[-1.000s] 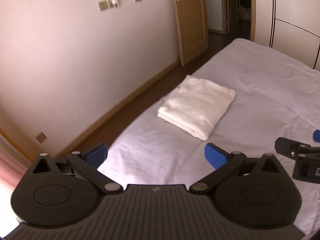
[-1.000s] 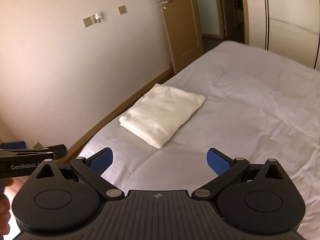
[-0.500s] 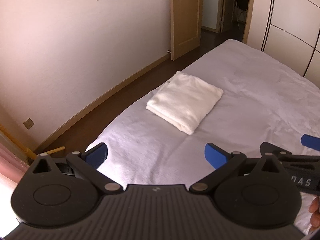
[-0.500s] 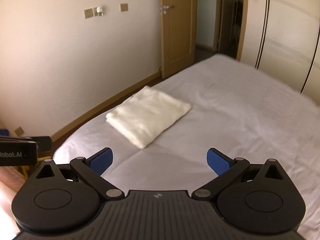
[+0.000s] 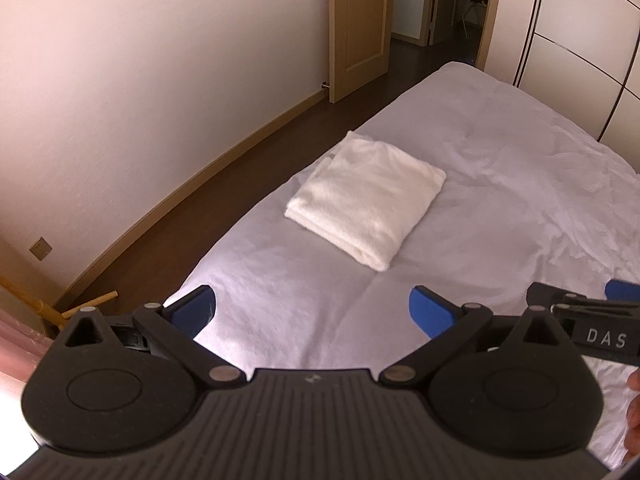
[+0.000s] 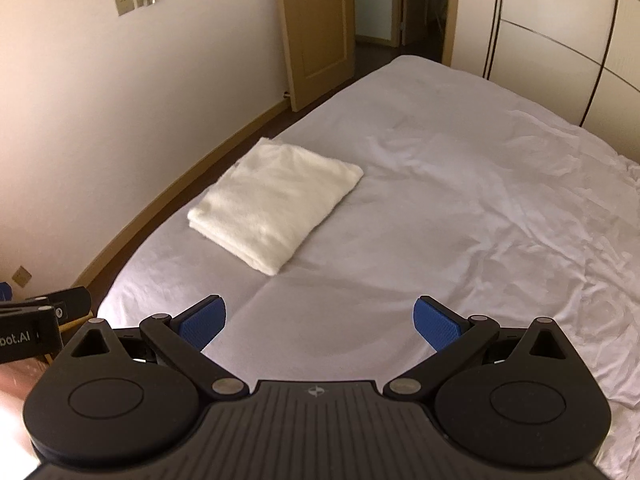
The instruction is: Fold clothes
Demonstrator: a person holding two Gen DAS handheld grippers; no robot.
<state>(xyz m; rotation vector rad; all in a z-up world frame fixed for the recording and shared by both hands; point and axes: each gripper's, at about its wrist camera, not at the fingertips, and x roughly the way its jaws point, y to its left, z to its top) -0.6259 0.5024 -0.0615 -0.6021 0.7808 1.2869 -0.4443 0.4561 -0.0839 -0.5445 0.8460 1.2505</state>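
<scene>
A cream garment (image 5: pixel 366 202) lies folded into a neat rectangle near the left edge of the white bed (image 5: pixel 520 184); the right wrist view shows the same folded garment (image 6: pixel 276 204) on the bed (image 6: pixel 460 208). My left gripper (image 5: pixel 314 312) hovers open above the sheet, well short of the garment, with nothing between its blue pads. My right gripper (image 6: pixel 320 320) is open too and holds nothing. Each gripper shows at the edge of the other's view: the right gripper (image 5: pixel 588 316) beside the left one, the left gripper (image 6: pixel 40 320) low on the left.
A dark floor strip (image 5: pixel 224 200) runs between the bed and a pale wall (image 5: pixel 140 100). A wooden door (image 5: pixel 358 28) stands open at the far end. White wardrobe panels (image 5: pixel 580 52) line the right side. A wooden stand leg (image 5: pixel 86 304) sits by the bed corner.
Both grippers have drawn back and tilted, so the folded garment sits a little farther away and more to the centre of the views. The garment itself has not moved.
</scene>
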